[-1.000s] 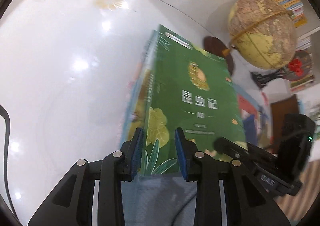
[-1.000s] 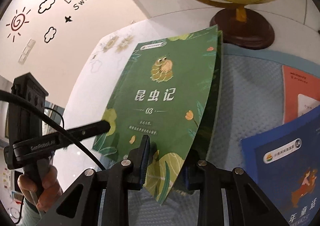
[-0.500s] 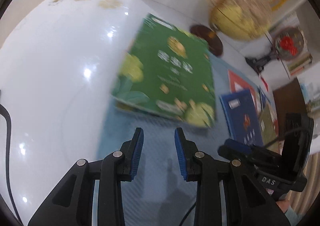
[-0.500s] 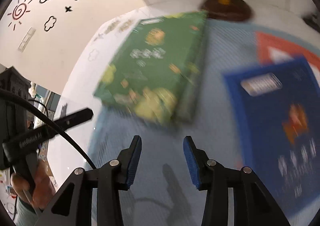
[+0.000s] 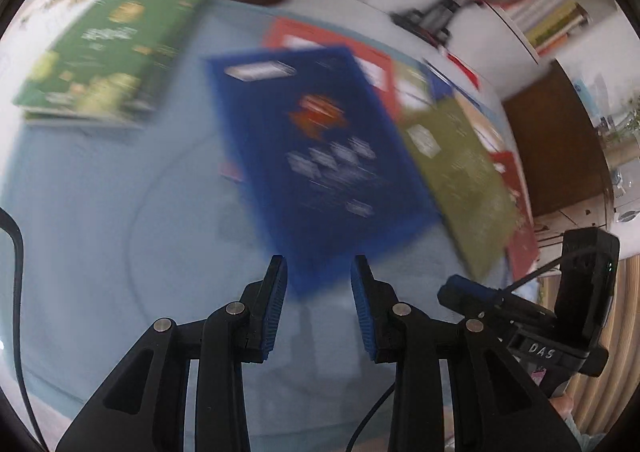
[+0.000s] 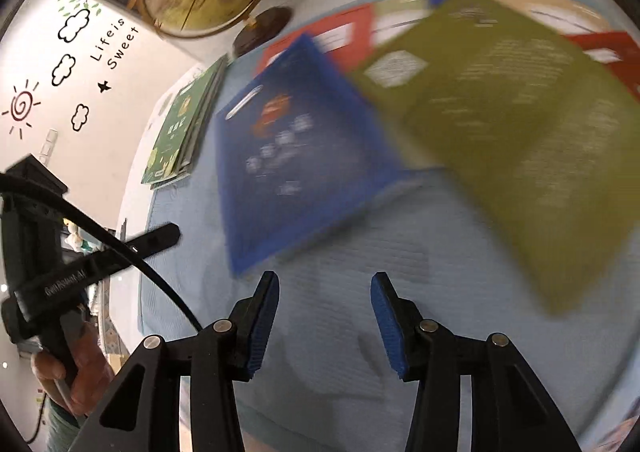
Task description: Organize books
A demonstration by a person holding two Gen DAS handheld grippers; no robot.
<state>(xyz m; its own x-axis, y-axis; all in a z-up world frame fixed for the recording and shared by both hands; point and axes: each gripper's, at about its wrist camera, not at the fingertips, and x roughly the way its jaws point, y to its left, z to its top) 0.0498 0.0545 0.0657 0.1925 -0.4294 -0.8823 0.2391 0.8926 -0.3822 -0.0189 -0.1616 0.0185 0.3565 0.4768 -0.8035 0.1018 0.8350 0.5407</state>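
On the white wall, beside drawn clouds and a red sun, the words "Lifeis Sweet" are painted in black. "DAS" is printed in pale letters on the black housing of the right gripper, as seen from the left wrist view. A pale label is printed along the black body of the left gripper, but it is too blurred to be read with certainty. The lettering on the green book, the blue book and the olive book is smeared and cannot be read.
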